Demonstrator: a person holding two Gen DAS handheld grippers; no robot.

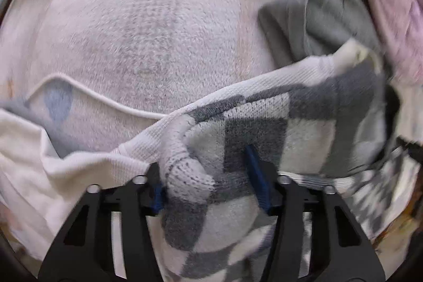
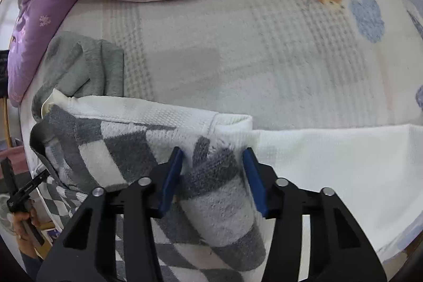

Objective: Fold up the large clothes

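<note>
Both grippers, L [image 1: 206, 176] & R [image 2: 212, 176], clamp checkered sweater [image 2: 127, 149] hem; its long axis runs between them, above bed sheet [image 2: 264, 57].

Both wrist views look closely across the checkered garment [image 1: 253, 128] toward the bedspread [image 2: 264, 70].

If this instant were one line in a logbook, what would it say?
step: folding | left gripper: shut on checkered sweater | right gripper: shut on checkered sweater | surface: bed | nearby: grey garment
</note>
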